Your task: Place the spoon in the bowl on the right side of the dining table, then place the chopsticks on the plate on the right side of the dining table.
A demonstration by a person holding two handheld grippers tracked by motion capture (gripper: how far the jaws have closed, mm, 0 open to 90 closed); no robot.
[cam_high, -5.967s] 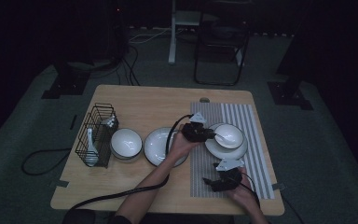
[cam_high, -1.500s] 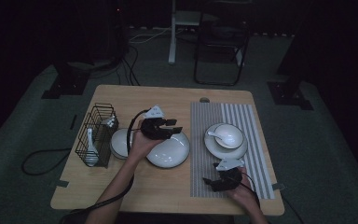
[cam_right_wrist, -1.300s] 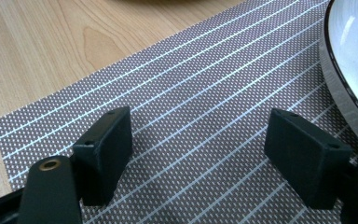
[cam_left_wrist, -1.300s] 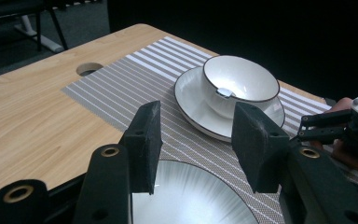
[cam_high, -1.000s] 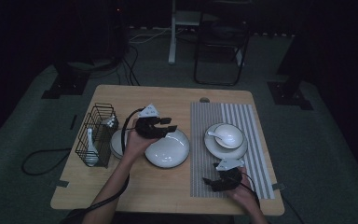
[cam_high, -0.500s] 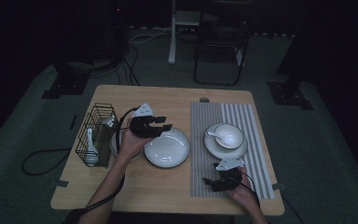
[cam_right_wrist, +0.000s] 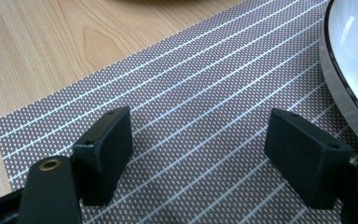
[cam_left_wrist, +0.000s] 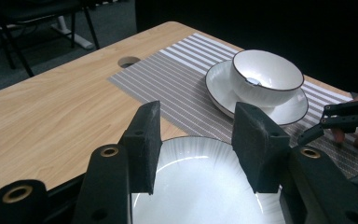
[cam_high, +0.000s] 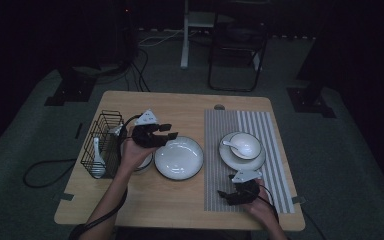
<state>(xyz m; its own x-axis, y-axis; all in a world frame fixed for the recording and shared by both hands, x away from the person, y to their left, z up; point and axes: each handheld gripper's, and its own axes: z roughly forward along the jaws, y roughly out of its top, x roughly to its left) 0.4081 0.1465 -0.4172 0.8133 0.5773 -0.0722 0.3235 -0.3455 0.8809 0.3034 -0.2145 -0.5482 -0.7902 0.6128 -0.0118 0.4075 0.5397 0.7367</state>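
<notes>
claws both stand open and empty, the left claw [cam_high: 166,136] hovering over the near rim of the white plate [cam_high: 179,158] mid-counter, the right claw [cam_high: 226,196] resting on the striped placemat [cam_high: 275,131].

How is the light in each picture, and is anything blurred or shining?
High view: dim, with a dark room around the table; soft glare on the empty plate. Left gripper view: brighter; the plate reflects strongly below the jaws, whose near parts look soft. Right gripper view: evenly lit, the mat sharp, and a glint on the plate rim at the right edge.
</notes>
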